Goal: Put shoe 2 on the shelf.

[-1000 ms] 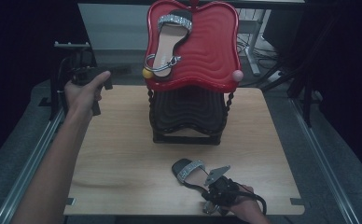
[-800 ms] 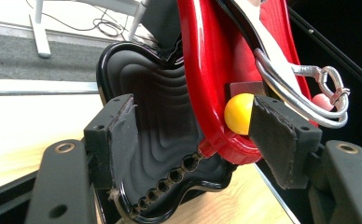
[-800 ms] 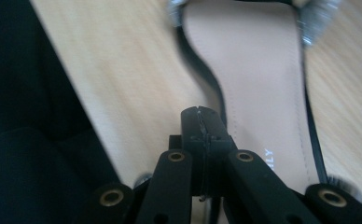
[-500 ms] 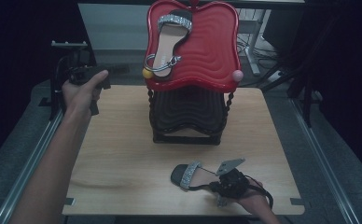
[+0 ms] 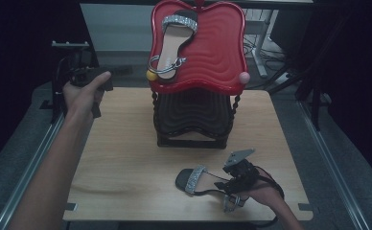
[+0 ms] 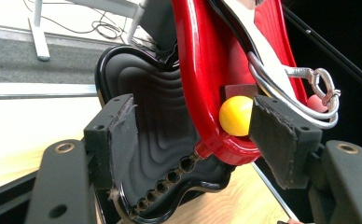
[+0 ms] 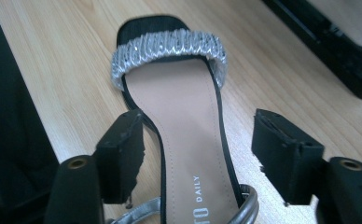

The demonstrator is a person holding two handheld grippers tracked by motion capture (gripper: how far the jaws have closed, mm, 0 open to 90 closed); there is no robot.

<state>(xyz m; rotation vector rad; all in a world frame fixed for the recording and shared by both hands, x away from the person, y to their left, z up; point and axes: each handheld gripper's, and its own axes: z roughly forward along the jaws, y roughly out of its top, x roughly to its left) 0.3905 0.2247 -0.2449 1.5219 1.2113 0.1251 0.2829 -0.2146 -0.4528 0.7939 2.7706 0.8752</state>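
Nearest us, our right gripper point(image 5: 222, 184) has just been opening its jaws, freeing the black flat sandal with a glittery silver strap point(image 7: 179, 112) onto the pale wooden table point(image 5: 126, 158); farther off, our left gripper point(image 5: 86, 72) waits unclenched and empty beside the glossy red wavy shoe stand point(image 5: 217, 52), ready to steady it.

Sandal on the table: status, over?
Right gripper jaws just opened, astride sandal, not gripping. Sandal flat on table. Left gripper open, idle beside red tray. Nothing in the way.

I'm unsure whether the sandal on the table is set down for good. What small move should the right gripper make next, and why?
Probably lift the right gripper clear. Its jaws have just been opening and stand apart around the sandal, which lies flat on the table; its mate already sits on the red tray.
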